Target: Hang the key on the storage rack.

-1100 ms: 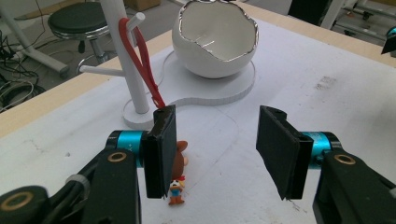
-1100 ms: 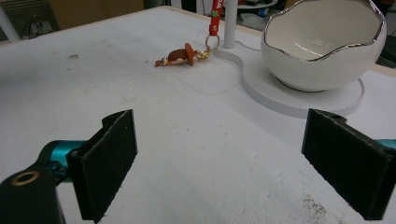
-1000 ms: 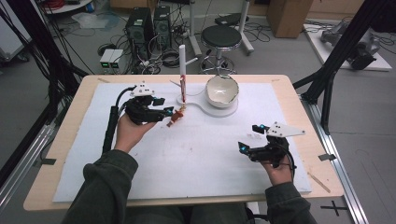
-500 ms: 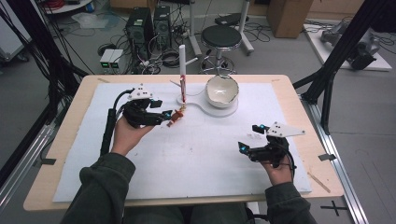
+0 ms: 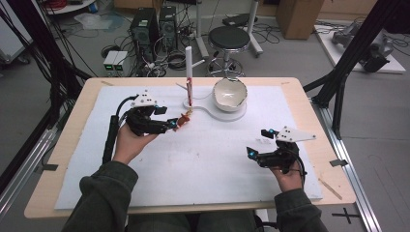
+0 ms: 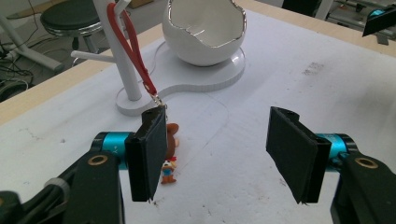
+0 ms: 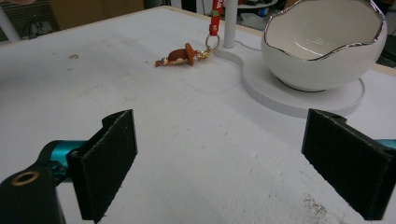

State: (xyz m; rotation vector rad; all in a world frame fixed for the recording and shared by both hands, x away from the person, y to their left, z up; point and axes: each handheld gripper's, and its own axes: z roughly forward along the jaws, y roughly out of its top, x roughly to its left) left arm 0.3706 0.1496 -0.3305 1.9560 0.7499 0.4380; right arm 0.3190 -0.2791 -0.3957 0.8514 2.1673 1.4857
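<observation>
A little toy figure on a red strap is the thing being worked on. The strap hangs over a white post on a white stand, and the toy lies on the white mat on the desk, at about 7 o'clock from the foot of the post. A white bowl with a shiny rim sits on the same stand, at 3 o'clock from the post. The left claw is right by the toy. Its jaws have just been opening and now stand wide apart, with nothing between them; the toy peeks out from behind the left pad, just outside the gap. I think this is the letting-go step: the strap looks hung on the post and the left claw has freed the toy. Next, that hand should pull straight back toward 6 o'clock, slowly, so the pad does not catch the toy or the small ring and tug the strap off. The right claw waits well apart, at 5 o'clock from the bowl, wide open and holding nothing. The strap has white letters near the ring, but they are too small to read.
</observation>
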